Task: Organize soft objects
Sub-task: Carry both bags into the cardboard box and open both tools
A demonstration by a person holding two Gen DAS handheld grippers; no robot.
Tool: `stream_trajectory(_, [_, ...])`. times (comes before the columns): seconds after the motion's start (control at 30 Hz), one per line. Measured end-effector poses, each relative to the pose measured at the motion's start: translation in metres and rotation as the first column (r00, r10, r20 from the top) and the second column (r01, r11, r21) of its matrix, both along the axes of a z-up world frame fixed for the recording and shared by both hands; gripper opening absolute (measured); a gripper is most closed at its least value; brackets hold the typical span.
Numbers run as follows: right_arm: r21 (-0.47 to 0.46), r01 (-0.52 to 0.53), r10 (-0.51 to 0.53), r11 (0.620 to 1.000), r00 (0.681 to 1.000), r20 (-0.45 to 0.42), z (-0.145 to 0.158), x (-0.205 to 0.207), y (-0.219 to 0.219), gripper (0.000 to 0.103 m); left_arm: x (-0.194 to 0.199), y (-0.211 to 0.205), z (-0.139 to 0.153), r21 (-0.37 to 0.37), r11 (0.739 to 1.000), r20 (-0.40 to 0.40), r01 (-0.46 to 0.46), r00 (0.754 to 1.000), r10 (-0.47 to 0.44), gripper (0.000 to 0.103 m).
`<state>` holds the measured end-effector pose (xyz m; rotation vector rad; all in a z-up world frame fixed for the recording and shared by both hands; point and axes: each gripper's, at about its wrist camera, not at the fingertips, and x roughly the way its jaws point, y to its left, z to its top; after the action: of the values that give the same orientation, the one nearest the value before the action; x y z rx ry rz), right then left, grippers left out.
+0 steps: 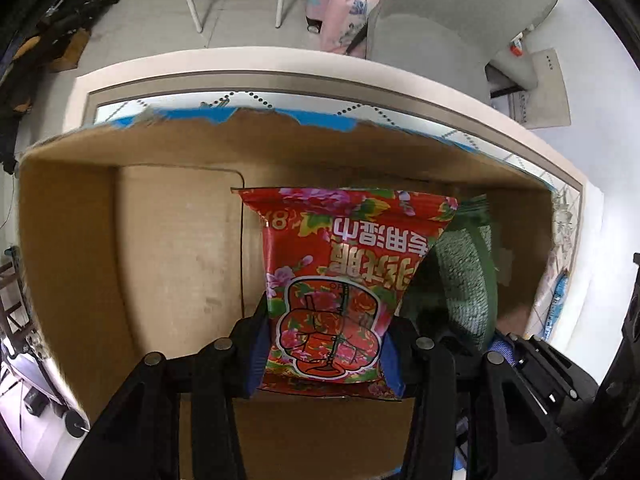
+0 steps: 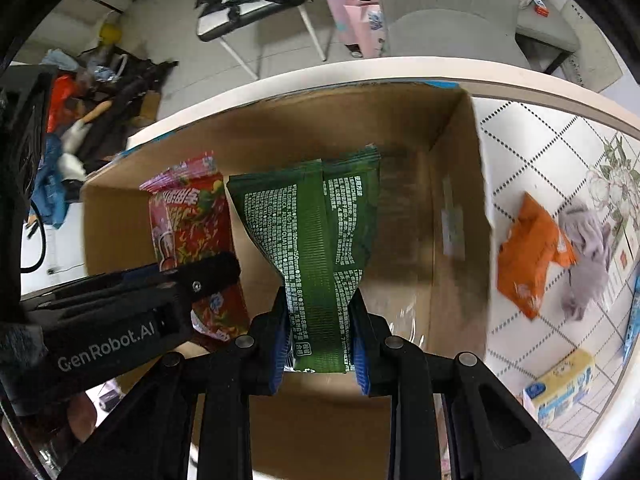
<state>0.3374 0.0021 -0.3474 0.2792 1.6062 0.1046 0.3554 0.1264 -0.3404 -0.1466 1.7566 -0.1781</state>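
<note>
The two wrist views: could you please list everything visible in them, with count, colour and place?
Cardboard box: one, brown, open-topped, on the table.
Red floral pack: one, red, held over the box interior.
Green pack: one, green, held over the box beside the red pack.
Orange pack: one, orange, on the table right of the box.
Grey cloth: one, grey, touching the orange pack.
Yellow-and-blue pack: one, near the table's edge.
Table: one, white with dotted diamond pattern.
Grey chair: one, beyond the table.
Left gripper: black, blue pads, clamping the red floral pack.
Right gripper: black, blue pads, clamping the green pack.
</note>
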Motion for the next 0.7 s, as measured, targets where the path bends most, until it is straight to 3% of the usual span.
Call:
stream_trajectory(0.27, [-0.052,-0.020,0.019,0.998,1.000,-0.013,-0.024,0.021,0.006,0.033,0.014,-0.001,-0.019,0.030,1.000,-0.022,0.008,1.000,-0.008,0.045])
stream_trajectory(0.33, [-0.077,-0.029,0.029,0.997,1.000,0.005,-0.018,0.021,0.007,0.049,0.013,0.000,-0.017,0.045,0.999,-0.020,0.023,1.000,-0.022,0.046])
stream_trajectory(0.43, [-0.091,-0.033,0.035,0.995,0.999,0.016,-0.010,0.019,0.007,0.067,0.010,0.005,-0.009,0.048,0.999,0.006,0.026,1.000,-0.026,0.059])
stream_trajectory(0.53, [-0.114,-0.051,0.053,0.992,0.998,0.017,0.000,0.013,0.006,0.069,0.004,0.015,0.000,0.045,0.999,0.016,0.016,1.000,-0.017,0.065])
stream_trajectory(0.63, [-0.123,-0.069,0.072,0.990,0.997,0.014,0.009,0.002,0.006,0.080,-0.006,0.025,0.010,0.061,0.998,0.035,0.022,0.999,-0.024,0.070])
stream_trajectory(0.7, [-0.114,-0.072,0.074,0.991,0.997,0.020,0.016,-0.006,0.006,0.084,-0.014,0.029,0.017,0.076,0.997,0.037,0.028,0.999,-0.031,0.086])
